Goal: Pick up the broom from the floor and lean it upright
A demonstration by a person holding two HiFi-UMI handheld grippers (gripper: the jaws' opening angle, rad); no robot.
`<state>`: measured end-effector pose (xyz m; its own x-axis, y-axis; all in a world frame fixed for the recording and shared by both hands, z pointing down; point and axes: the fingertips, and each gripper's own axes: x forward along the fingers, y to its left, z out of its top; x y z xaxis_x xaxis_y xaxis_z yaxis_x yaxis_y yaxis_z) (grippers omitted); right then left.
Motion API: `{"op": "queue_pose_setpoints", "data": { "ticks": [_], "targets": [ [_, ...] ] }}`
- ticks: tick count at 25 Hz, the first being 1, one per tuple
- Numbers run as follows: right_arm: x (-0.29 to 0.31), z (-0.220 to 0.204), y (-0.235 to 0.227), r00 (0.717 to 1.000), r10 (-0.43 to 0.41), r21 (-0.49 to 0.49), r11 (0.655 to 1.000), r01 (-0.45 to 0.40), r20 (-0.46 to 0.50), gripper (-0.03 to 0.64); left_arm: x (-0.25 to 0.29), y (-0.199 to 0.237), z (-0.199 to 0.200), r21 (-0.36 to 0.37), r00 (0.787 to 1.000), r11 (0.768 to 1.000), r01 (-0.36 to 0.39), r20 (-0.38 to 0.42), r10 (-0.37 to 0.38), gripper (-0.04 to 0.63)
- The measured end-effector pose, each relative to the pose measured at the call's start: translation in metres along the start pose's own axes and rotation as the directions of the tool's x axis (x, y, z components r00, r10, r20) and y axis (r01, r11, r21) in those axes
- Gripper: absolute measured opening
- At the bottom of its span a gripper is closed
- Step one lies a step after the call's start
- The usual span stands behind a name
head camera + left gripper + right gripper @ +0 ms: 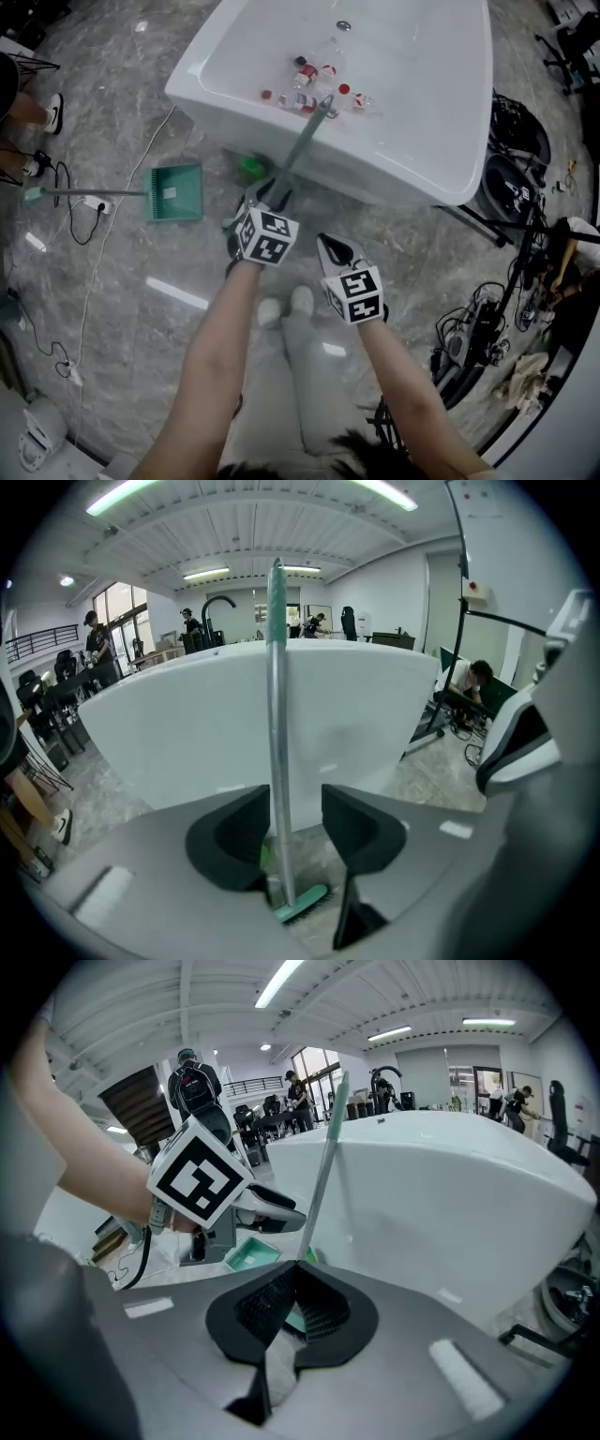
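Note:
The broom stands upright, its grey handle (305, 141) with a green top end leaning on the rim of the white bathtub (394, 178). In the left gripper view the handle (277, 714) rises between the jaws of my left gripper (295, 822), close beside the left pad, with a gap to the right pad; the green broom head (302, 904) rests on the floor below. My left gripper (269, 195) is open around the handle's lower part. My right gripper (330, 248) hangs a little to the right, shut with nothing in it (292, 1312); it sees the handle (324, 1166).
A green dustpan (175, 192) with a long handle lies on the marble floor to the left. Several small bottles (314, 84) lie inside the tub. Cables and dark equipment (506, 187) crowd the right side. A person's foot (54, 112) shows at far left.

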<state>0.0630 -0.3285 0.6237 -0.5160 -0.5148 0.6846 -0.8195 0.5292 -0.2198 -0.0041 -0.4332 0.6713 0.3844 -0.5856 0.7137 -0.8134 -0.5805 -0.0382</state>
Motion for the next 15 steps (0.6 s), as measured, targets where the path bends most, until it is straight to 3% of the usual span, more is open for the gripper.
{"op": "queue_pose_setpoints", "data": {
  "ticks": [5, 11, 15],
  "targets": [
    [-0.022, 0.026, 0.023, 0.999, 0.004, 0.011, 1.0, -0.005, 0.035, 0.002, -0.048, -0.017, 0.015, 0.015, 0.999, 1.0, 0.021, 0.04, -0.021, 0.092],
    [-0.064, 0.082, 0.043, 0.99, 0.021, -0.059, 0.998, -0.013, 0.136, 0.002, -0.114, -0.023, 0.061, -0.001, 0.986, 1.0, 0.015, 0.166, -0.015, 0.021],
    [-0.09, 0.115, 0.052, 0.98, 0.025, 0.003, 1.0, -0.026, 0.199, 0.002, -0.153, -0.026, 0.091, -0.011, 0.973, 1.0, 0.016, 0.232, -0.013, 0.0]
  ]
}}
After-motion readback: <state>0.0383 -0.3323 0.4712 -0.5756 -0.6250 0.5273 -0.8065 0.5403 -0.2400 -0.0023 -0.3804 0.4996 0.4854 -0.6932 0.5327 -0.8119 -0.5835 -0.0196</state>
